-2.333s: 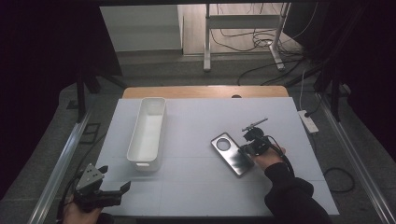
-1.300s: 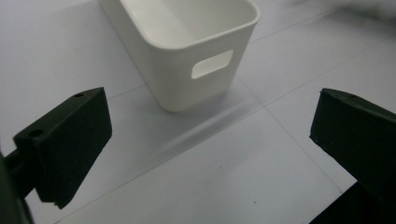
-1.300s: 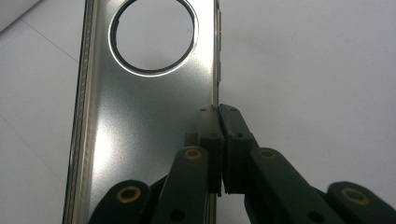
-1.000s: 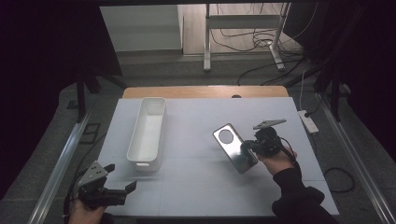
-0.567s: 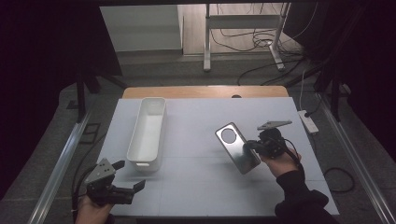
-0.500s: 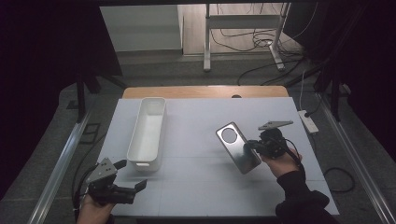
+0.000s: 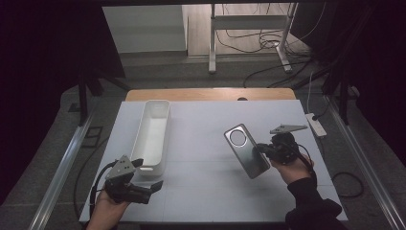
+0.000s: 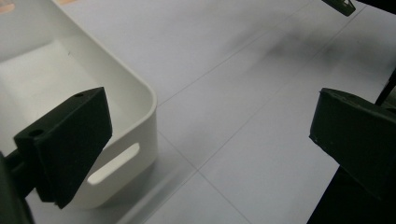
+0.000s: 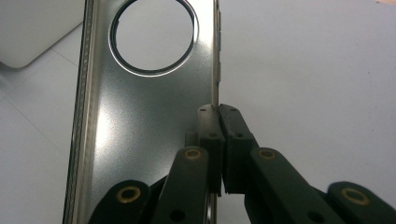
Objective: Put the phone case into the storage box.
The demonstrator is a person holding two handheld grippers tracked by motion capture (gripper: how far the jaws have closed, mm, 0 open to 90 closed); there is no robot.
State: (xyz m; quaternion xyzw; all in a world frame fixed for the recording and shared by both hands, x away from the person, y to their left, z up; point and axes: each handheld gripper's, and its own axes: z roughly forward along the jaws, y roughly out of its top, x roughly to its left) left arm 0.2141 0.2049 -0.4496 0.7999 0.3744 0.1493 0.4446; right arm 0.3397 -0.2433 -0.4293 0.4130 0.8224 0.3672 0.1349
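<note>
Since the earlier frames, left gripper (image 7: 152, 186) has crept from the table's near-left corner toward the white bin (image 7: 152, 135); phone case (image 7: 246, 151) now tilted up off the table (image 7: 201, 120), no longer flat.

Case: thin, glossy, metallic-looking shell with round cutout. Likely light, fairly stiff, slippery; the side rim is the sensible hold.

Right gripper (image 9: 218, 112): jaws pinched tight on the case's edge, carrying it above the table's right half.

Left gripper: jaws wide, empty, beside the bin's near end.

surface: white table (image 7: 206, 124) | on it: white bin (image 7: 152, 134)
</note>
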